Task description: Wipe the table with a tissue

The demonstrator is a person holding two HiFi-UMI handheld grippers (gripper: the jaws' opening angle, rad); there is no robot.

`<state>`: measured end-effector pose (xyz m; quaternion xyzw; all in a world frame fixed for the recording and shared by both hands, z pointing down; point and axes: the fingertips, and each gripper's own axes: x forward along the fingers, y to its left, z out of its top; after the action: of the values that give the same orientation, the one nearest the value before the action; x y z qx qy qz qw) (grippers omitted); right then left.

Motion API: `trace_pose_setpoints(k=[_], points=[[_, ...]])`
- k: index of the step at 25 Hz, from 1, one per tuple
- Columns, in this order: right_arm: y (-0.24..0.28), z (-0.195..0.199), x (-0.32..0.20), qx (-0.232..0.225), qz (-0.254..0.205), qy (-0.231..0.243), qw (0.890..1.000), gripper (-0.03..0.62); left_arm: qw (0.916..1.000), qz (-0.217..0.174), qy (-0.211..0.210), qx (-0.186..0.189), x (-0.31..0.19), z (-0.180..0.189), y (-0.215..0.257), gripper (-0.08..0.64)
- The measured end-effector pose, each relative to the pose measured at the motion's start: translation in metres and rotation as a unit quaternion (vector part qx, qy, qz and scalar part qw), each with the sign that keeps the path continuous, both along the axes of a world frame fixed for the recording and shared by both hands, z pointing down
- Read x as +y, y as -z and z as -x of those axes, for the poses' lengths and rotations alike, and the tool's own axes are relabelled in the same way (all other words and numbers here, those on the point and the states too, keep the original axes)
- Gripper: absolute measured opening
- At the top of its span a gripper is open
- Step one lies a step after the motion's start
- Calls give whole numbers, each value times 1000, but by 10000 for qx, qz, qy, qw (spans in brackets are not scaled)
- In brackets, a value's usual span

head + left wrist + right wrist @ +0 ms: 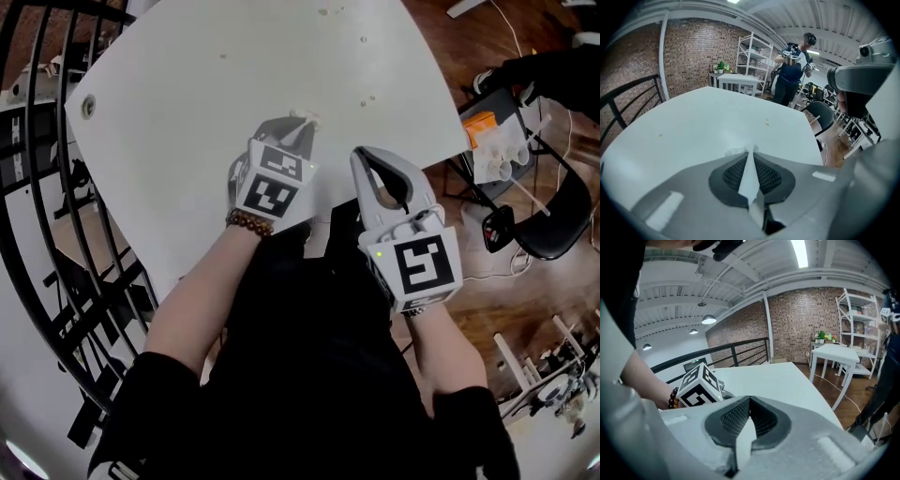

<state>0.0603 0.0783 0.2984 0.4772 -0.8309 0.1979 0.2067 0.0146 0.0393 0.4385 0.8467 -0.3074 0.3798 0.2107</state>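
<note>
A white tissue (306,117) is pinched in my left gripper (298,127), which is shut on it over the white table (187,84) near the front edge. In the left gripper view the tissue (749,176) runs as a strip between the closed jaws and bunches out at the tip of the left gripper (751,152). My right gripper (364,156) is held just to the right, at the table's near edge, shut with nothing in it. In its own view the right gripper (750,400) has its tips touching, and the left gripper's marker cube (699,387) shows beside it.
Small crumbs (372,97) dot the far right of the table, also crumbs (767,123). A black railing (37,187) runs along the left. A black chair (553,216) and a box of cups (497,150) stand right of the table. A person (792,70) stands beyond.
</note>
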Motion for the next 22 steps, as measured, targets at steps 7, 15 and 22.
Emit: trace_pose_setpoints(k=[7,15,22], points=[[0,-4,-8,-141,4,282,9995,-12,9997,23,244,-70,-2,7,3,23],[-11,-31,-23,-266,75,411,9988,-12,9993,61,373,0,-7,-17,3,22],[-17,-49,-35,-307,121,467,9984,-12,9996,48,281,59,-7,-40,9,23]])
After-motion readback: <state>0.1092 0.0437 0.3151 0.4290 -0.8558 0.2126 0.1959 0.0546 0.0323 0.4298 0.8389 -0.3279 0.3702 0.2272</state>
